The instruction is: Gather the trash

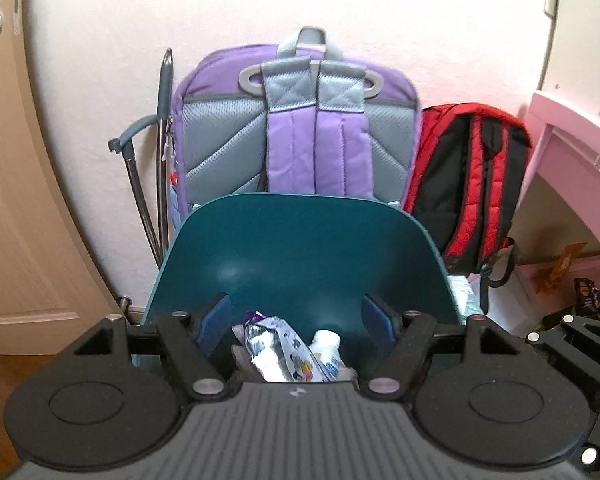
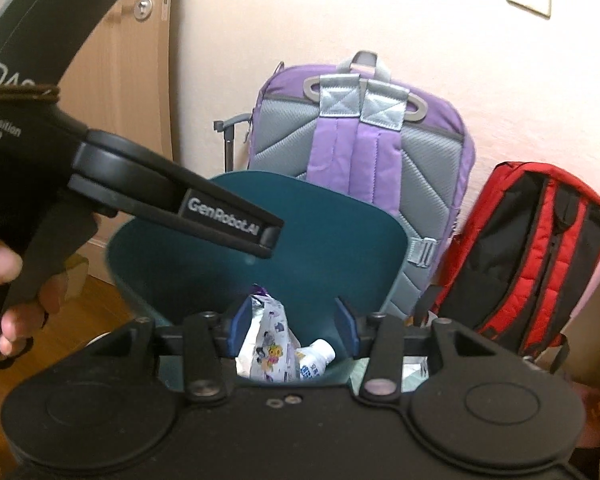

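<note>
1. You hold both tools above a teal bin (image 1: 300,256) that stands on the floor in front of a pale wall.
2. Your left tool (image 1: 296,318) has its blue pads spread apart, with nothing gripped between them.
3. Your right tool (image 2: 292,326) is also spread open and empty. Your left tool's black body crosses the upper left of the right wrist view, with your hand (image 2: 4,280) on its handle.
4. Inside the bin lie a crumpled printed snack wrapper (image 1: 284,356) and a small white bottle (image 1: 326,344), touching each other.
5. A purple and grey backpack (image 1: 296,120) leans on the wall just behind the bin.
6. A red and black backpack (image 1: 472,184) stands beside it, to the right.
7. A wooden door (image 1: 16,200) is at the far left.
</note>
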Demonstrator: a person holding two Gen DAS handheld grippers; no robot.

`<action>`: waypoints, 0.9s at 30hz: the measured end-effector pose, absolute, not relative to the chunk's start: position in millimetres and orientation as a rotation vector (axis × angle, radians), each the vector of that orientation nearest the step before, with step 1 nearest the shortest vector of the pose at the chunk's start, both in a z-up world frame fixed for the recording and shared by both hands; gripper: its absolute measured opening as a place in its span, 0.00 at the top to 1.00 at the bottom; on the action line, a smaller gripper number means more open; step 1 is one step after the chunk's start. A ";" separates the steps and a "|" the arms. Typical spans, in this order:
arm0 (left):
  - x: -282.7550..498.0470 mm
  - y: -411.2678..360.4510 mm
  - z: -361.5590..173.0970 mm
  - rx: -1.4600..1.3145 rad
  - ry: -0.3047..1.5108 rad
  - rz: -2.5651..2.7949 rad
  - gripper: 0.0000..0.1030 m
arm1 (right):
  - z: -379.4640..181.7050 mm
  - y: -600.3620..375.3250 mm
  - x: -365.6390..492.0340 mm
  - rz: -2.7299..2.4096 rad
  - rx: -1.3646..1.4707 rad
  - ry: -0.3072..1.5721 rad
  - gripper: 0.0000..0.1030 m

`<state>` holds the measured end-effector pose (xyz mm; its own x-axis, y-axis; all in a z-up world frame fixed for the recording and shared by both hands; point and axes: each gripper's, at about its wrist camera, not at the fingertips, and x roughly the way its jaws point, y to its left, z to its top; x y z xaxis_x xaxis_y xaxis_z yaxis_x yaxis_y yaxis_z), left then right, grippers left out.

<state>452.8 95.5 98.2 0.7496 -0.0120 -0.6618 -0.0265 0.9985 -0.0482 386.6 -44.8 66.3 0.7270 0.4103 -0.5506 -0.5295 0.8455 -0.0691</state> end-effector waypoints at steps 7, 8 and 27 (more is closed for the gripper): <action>399.3 79.9 126.5 -0.031 0.686 -0.009 0.30 | 94.0 -62.2 341.8 0.523 -0.199 0.519 0.56; 392.0 77.6 129.8 -0.026 0.682 -0.010 0.30 | 97.1 -64.6 336.6 0.522 -0.196 0.516 0.56; 254.0 49.7 81.3 -0.026 0.738 -0.113 0.18 | 41.1 -133.4 229.1 0.540 -0.120 0.631 0.55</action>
